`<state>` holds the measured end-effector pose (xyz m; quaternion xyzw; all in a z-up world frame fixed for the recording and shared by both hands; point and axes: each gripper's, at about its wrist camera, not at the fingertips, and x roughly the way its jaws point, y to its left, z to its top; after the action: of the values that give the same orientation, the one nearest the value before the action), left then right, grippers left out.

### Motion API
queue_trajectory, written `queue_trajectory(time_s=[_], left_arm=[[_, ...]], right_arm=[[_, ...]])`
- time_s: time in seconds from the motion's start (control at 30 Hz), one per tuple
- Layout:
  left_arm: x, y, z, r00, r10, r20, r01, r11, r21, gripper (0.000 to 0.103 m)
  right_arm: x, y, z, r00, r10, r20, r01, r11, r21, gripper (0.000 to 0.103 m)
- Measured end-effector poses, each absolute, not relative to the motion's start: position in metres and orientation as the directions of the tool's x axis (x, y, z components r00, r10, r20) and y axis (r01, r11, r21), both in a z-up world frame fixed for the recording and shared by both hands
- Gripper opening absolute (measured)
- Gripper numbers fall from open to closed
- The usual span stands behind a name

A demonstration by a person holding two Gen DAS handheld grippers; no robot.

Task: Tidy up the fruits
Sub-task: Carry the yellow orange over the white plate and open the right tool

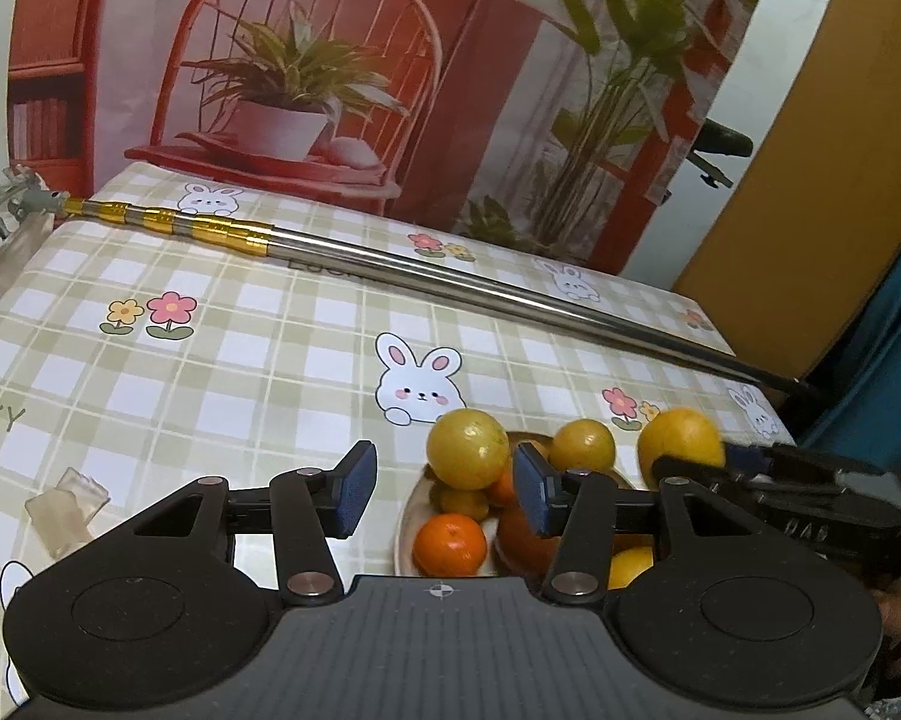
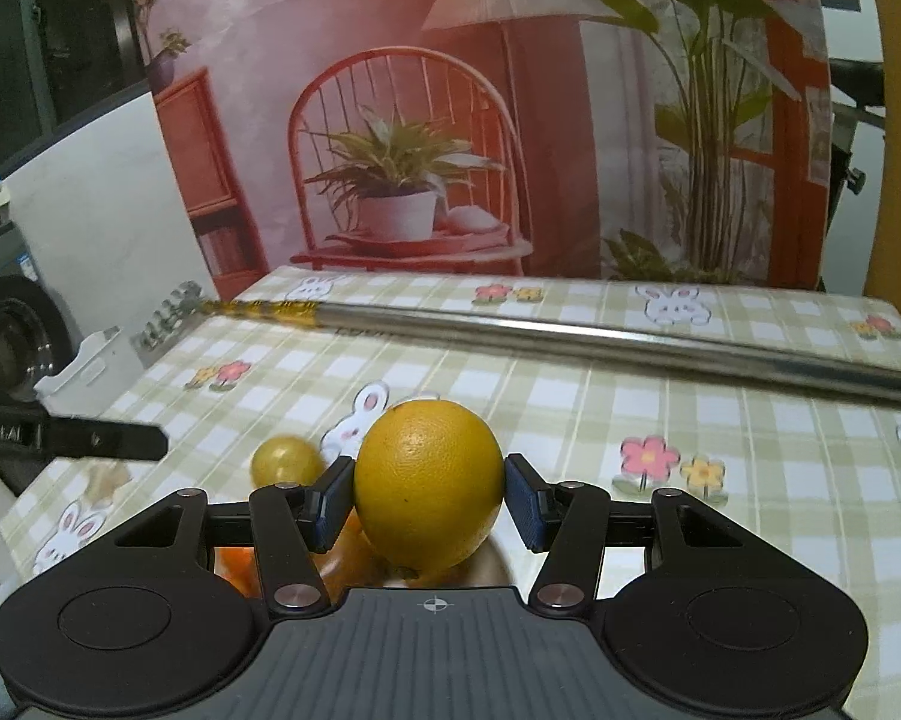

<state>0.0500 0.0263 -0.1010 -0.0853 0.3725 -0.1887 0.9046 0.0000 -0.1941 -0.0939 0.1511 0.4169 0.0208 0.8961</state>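
1. Left wrist view: left claw point(image 1: 444, 495) hangs open, nothing between its blue pads, just over the plate point(image 1: 407, 516) on the table point(image 1: 210, 360). Probably spread to take the next fruit from the pile.
2. Same view: plate holds a heap of citrus. A yellow-green fruit point(image 1: 468, 449) sits on top and a small orange mandarin point(image 1: 449, 545) lies at the near rim. A smaller yellow one point(image 1: 582, 445) lies behind.
3. Same view: right claw point(image 1: 690, 462) enters from the right, gripping a large yellow orange point(image 1: 681, 441) beside the pile.
4. A telescopic metal pole point(image 1: 450, 276) lies across the far table, well apart from the fruit.
5. Right wrist view: right claw point(image 2: 429, 498) is clamped on the large yellow orange point(image 2: 429, 489), pads on both flanks, held clear above the plate. Likely being carried off for sorting.
6. Skin pebbled, matte yellow, a few dark specks, slightly oval.
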Motion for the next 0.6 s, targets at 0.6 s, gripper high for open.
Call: queue_trajectory(time_s=[0.6], left_arm=[[0.049, 0.025, -0.104, 0.646, -0.404, -0.648, 0.281, 0.915, -0.290, 0.056]], right_arm=[[0.000, -0.180, -0.120, 0.577, 0.218, -0.787, 0.070, 0.947, 0.314, 0.050]])
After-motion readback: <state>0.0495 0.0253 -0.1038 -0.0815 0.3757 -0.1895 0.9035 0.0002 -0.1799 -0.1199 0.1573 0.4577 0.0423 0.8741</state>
